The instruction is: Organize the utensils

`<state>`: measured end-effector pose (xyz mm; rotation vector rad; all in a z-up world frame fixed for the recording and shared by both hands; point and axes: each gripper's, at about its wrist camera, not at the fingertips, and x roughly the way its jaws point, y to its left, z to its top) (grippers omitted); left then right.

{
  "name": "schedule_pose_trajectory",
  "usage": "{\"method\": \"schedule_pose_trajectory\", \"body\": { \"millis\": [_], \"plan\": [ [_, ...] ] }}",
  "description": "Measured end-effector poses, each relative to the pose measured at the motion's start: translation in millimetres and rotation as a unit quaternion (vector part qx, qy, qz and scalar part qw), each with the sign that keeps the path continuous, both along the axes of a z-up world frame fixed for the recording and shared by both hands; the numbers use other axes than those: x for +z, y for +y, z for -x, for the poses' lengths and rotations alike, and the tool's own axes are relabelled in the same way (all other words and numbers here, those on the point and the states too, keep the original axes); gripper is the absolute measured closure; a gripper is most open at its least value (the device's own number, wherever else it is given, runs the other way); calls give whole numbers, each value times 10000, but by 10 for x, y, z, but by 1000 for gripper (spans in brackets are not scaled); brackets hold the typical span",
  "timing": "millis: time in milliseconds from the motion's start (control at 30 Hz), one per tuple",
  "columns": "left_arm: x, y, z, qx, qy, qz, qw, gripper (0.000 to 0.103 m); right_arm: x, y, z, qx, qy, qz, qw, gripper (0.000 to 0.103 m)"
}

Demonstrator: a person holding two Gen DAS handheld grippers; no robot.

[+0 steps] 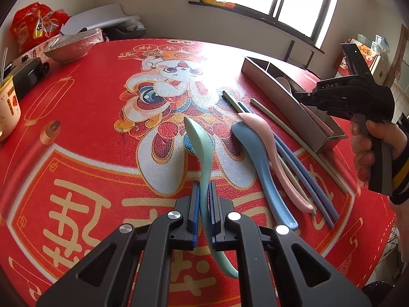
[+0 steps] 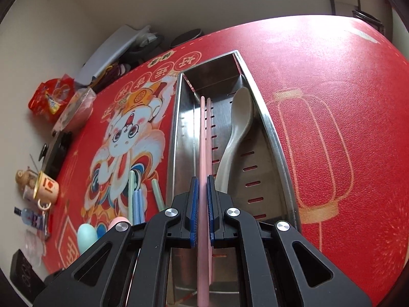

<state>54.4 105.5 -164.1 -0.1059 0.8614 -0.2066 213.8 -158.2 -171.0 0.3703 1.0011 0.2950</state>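
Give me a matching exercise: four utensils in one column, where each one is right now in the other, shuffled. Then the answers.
1. green spoon
2. pink chopsticks
3. beige spoon
4. blue spoon

A. lying in the metal tray
B. lying on the red tablecloth
C. between the jaws of the left gripper
D. between the jaws of the right gripper

Pairs: 1-C, 2-D, 3-A, 4-B
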Motion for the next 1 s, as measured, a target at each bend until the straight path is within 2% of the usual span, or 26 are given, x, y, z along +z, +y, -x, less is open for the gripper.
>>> {"method": "schedule_pose_trajectory", "body": {
  "millis": [300, 467, 600, 767, 867, 967, 1000],
  "plan": [
    [-7, 4, -13, 14, 15, 17, 10000, 96, -96, 23, -116, -74, 260, -287, 9992, 96],
    [-9, 5, -14, 14, 13, 15, 10000, 96, -57, 6, -82, -29, 176, -415, 9990, 94],
    [-10, 0, -13, 11, 12, 3, 10000, 96, 65, -6, 35, 98, -172, -253, 9995, 94],
    [-15, -4, -11, 10, 5, -8, 10000, 96, 234, -49, 315, 255, -977, 556, 9933, 94],
    [-4, -8, -2, 7, -23, -13, 10000, 96, 260, -163, 470, 295, -1249, 803, 9885, 91],
    [6, 4, 11, 14, -51, 29, 10000, 96, 285, -320, 621, 248, -1505, 930, 9839, 65],
    [6, 8, 9, 16, -45, 43, 10000, 96, 295, -378, 674, 199, -1598, 941, 9825, 52]
  ]
}}
